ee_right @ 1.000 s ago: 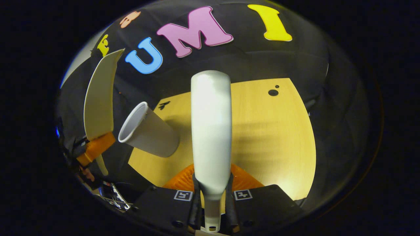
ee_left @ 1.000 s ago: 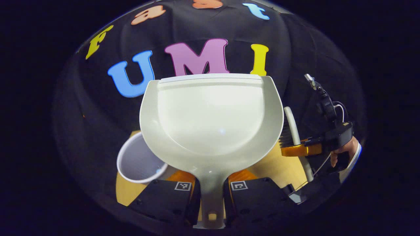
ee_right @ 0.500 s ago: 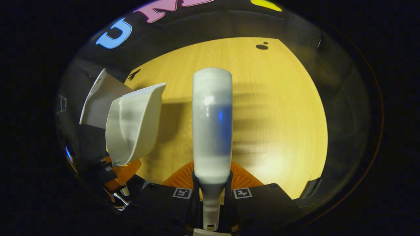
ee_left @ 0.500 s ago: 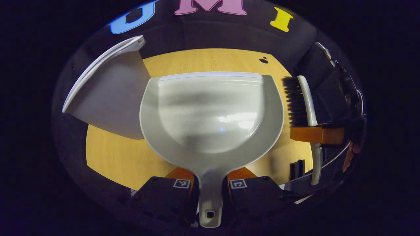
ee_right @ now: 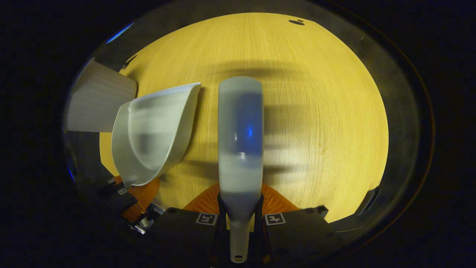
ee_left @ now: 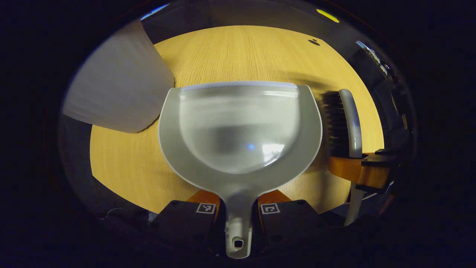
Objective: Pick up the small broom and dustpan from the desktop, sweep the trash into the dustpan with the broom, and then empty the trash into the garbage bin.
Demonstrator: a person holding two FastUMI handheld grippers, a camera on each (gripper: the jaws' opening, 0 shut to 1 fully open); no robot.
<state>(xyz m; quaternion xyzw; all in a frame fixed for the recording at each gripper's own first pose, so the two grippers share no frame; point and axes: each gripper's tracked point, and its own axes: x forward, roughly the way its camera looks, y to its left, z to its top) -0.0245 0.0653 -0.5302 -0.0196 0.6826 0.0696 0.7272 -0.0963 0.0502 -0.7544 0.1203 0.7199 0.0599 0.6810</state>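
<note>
The left hand-held gripper (ee_left: 238, 214) is clamped on the dustpan (ee_left: 240, 130) handle, the pan reaching forward over the wooden bench (ee_left: 238, 52). The bin (ee_left: 119, 85) stands ahead to its left. The right hand-held gripper (ee_right: 240, 223) grips the broom (ee_right: 240, 141) handle, the broom pointing ahead above the bench, just right of the pan.

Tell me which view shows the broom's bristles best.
The left gripper view: the broom appears side-on there, its dark bristles facing the dustpan. The right gripper view looks along the broom's back, which hides the bristles.
</note>
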